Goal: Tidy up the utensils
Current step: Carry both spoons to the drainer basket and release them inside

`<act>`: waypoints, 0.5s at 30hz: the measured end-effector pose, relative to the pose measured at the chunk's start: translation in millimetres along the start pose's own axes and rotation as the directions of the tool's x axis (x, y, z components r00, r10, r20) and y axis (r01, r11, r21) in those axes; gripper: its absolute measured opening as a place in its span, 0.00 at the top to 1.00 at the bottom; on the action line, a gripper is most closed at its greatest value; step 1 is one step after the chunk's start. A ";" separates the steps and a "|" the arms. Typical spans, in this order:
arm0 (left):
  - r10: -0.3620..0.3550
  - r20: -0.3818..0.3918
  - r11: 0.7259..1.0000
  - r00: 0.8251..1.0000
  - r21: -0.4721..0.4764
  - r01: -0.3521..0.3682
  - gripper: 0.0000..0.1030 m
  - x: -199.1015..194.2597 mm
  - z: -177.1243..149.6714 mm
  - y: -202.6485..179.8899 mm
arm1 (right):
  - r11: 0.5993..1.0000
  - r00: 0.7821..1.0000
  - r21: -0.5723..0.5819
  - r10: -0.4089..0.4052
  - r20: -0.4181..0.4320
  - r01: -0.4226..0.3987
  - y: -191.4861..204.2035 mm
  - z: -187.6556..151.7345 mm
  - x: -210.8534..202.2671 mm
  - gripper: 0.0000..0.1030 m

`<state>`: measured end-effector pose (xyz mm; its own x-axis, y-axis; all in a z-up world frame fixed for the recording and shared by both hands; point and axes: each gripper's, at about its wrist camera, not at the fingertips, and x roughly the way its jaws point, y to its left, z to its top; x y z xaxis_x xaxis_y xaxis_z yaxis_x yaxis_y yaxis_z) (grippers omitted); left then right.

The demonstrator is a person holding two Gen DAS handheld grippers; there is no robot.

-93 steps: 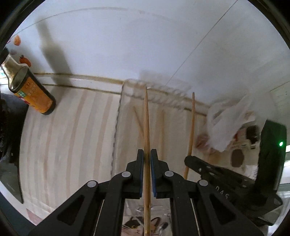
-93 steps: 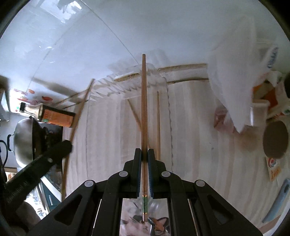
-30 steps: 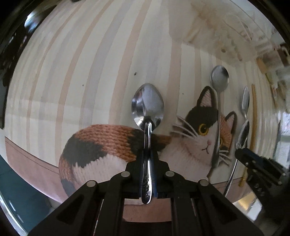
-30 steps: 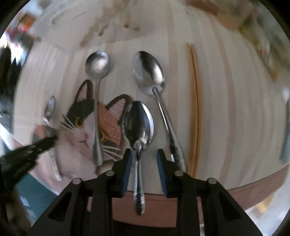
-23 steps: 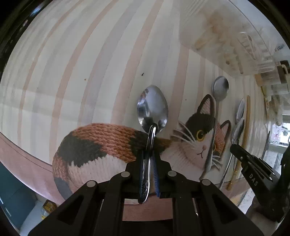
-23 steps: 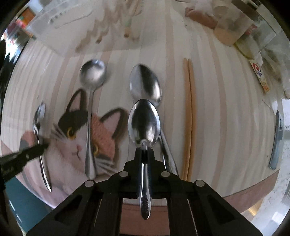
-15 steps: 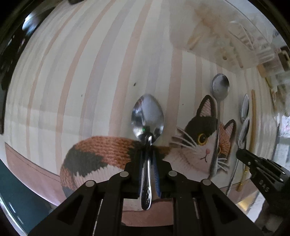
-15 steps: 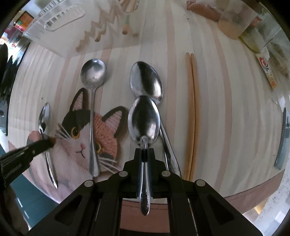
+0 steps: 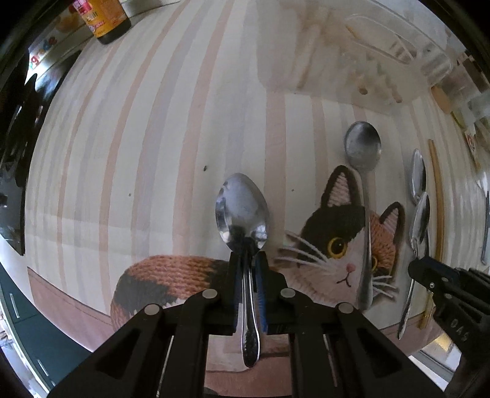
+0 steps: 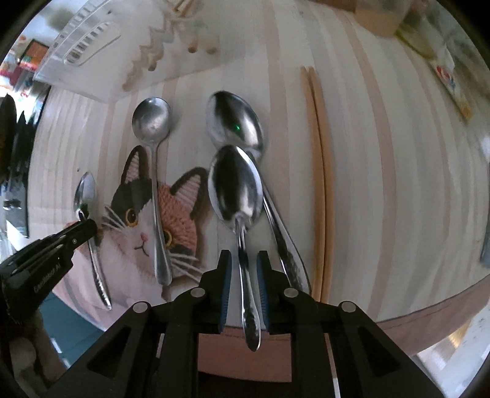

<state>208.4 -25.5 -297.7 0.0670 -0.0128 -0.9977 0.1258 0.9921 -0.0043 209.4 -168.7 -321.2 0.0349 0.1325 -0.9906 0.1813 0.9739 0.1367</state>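
My left gripper (image 9: pixel 246 260) is shut on the handle of a steel spoon (image 9: pixel 242 211), bowl forward, just above the striped mat with a cat picture (image 9: pixel 337 245). My right gripper (image 10: pixel 243 258) is open, its pads apart on both sides of the handle of another steel spoon (image 10: pixel 235 186) that lies on the mat. A second large spoon (image 10: pixel 234 121) lies just beyond it, partly under it. A round-bowled spoon (image 10: pixel 151 122) lies across the cat's face. A pair of wooden chopsticks (image 10: pixel 318 171) lies to the right. The left gripper also shows in the right wrist view (image 10: pixel 88 228).
A clear plastic utensil tray (image 10: pixel 92 39) with chopsticks in it stands at the far side of the mat. A sauce bottle (image 9: pixel 104 18) stands far left. Packets and containers (image 10: pixel 413 33) crowd the far right. The table's front edge (image 10: pixel 398 321) is close below both grippers.
My right gripper has opened and its spoon now lies on the mat between the pads. My left gripper stays shut on its spoon and has barely moved.
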 end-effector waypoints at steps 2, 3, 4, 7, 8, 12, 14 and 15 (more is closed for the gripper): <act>0.001 0.006 1.000 1.000 0.000 -0.001 0.94 0.6 -0.3 -3.4 | 0.998 0.998 -0.040 -0.057 0.014 0.057 14.4 0.4 1.6 0.83; -0.006 0.009 1.000 1.000 -0.002 0.006 0.94 0.3 -0.9 -4.1 | 0.996 0.997 -0.051 -0.077 0.019 0.078 24.6 -0.4 1.9 0.84; -0.008 0.012 1.000 1.000 -0.002 0.008 0.94 -0.2 -1.6 -5.1 | 0.992 0.994 -0.066 -0.106 0.029 0.108 30.1 -0.8 3.0 0.86; -0.010 0.017 1.000 1.000 0.001 0.010 0.94 -8.8 -6.9 1.6 | 0.982 0.984 -0.088 -0.162 0.070 0.168 54.5 -3.0 6.4 0.93; -0.008 0.019 1.000 1.000 0.003 0.008 0.95 -6.5 -9.0 -1.2 | 0.980 0.982 -0.089 -0.170 0.082 0.177 57.4 -4.4 6.6 0.93; 0.003 0.025 1.000 1.000 0.012 -0.003 0.96 -10.1 -16.0 5.9 | 0.979 0.978 -0.080 -0.178 0.110 0.187 67.1 -12.5 8.7 0.94; 0.036 0.042 0.999 0.998 0.033 -0.037 0.96 -11.1 -18.6 -0.6 | 0.981 0.978 -0.074 -0.173 0.114 0.182 69.2 -13.2 14.6 0.94; 0.042 0.048 0.998 0.998 0.038 -0.044 0.96 -11.9 -20.1 -2.5 | 0.982 0.978 -0.067 -0.171 0.117 0.179 65.2 -20.7 13.1 0.94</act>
<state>187.4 -25.3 -287.2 0.1201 0.0232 -0.9925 0.1599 0.9862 0.0424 201.4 -99.6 -325.5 0.1184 -0.0580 -0.9913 0.1187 0.9920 -0.0439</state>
